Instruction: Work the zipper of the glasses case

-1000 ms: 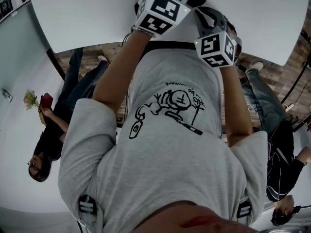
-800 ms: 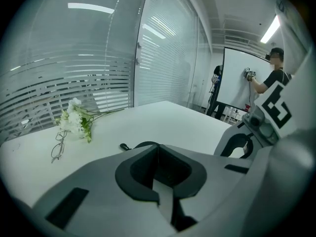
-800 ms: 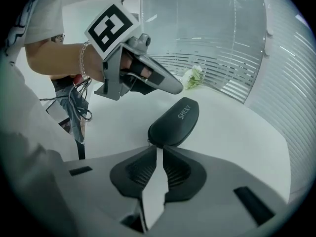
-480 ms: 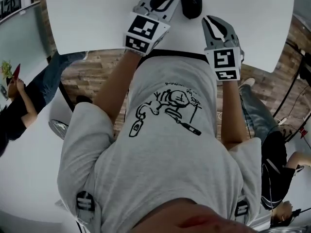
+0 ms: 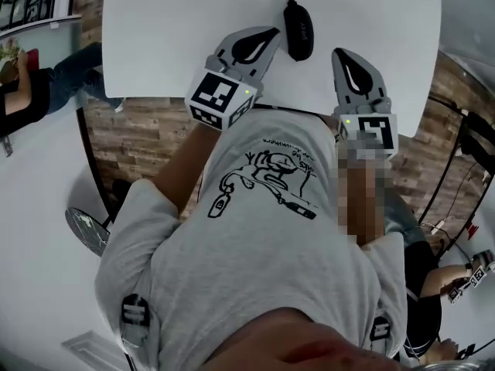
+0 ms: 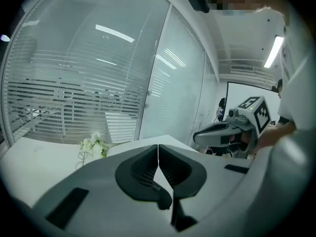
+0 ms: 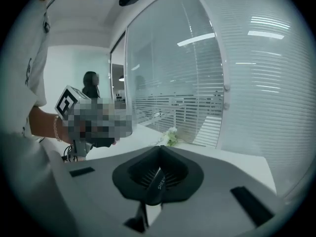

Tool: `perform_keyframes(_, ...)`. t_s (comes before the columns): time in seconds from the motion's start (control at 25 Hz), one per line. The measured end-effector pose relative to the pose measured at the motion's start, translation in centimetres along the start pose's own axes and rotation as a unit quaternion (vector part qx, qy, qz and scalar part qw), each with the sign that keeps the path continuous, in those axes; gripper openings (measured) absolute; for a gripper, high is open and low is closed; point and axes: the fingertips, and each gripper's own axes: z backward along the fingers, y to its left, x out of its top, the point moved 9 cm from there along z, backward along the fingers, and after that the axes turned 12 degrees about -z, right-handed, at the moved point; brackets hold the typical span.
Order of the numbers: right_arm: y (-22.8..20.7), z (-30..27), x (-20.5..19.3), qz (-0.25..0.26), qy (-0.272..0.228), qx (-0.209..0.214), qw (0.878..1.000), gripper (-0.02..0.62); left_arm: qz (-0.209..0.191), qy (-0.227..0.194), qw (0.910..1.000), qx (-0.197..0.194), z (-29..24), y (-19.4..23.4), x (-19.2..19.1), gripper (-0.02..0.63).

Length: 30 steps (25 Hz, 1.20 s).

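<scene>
The black zipped glasses case (image 5: pixel 298 31) lies on the white table (image 5: pixel 170 29), its pull tab at the far end. My left gripper (image 5: pixel 271 32) rests just left of the case, jaws shut and empty; I cannot tell whether it touches the case. My right gripper (image 5: pixel 341 53) sits to the case's right, apart from it, also shut on nothing. In the left gripper view the jaws (image 6: pixel 158 147) meet and the right gripper (image 6: pixel 232 130) shows beyond. In the right gripper view the jaws (image 7: pixel 159 149) are closed. Neither gripper view shows the case.
The table's near edge runs just under both grippers, against the person's grey shirt (image 5: pixel 263 238). Other people stand on the wooden floor at left (image 5: pixel 46 83) and lower right (image 5: pixel 421 308). White flowers (image 6: pixel 94 144) lie on the table before a glass wall with blinds (image 6: pixel 74 83).
The view has tilted so more of the table and the whole case show. Both grippers sit lower in the frame, and the right one is farther from the case.
</scene>
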Motion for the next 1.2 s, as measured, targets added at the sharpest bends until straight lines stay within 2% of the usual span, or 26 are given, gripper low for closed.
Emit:
perform_keyframes(0.2, 0.7, 2.0, 3.2, -0.002, -0.049, 0.018, 0.999, 0.007, 0.002, -0.047, 0.9988, 0.012, 2.1, -1.2, 3.3, 0.021)
perform_keyframes(0.52, 2.8, 4.9, 7.5, 0.007, -0.100, 0.040, 0.994, 0.006, 0.006, -0.102, 0.9945, 0.023, 5.2, -2.3, 7.4, 0.021)
perform_keyframes(0.84, 4.7, 7.4, 11.5, 0.024, -0.130, 0.048, 0.990, 0.006, 0.012, -0.136, 0.9900, 0.034, 7.6, -2.6, 10.7, 0.021)
perform_keyframes(1.2, 5.6, 8.5, 13.9, 0.015, -0.150, 0.065, 0.986, 0.006, 0.002, -0.162, 0.9860, 0.040, 9.4, -1.8, 13.4, 0.021)
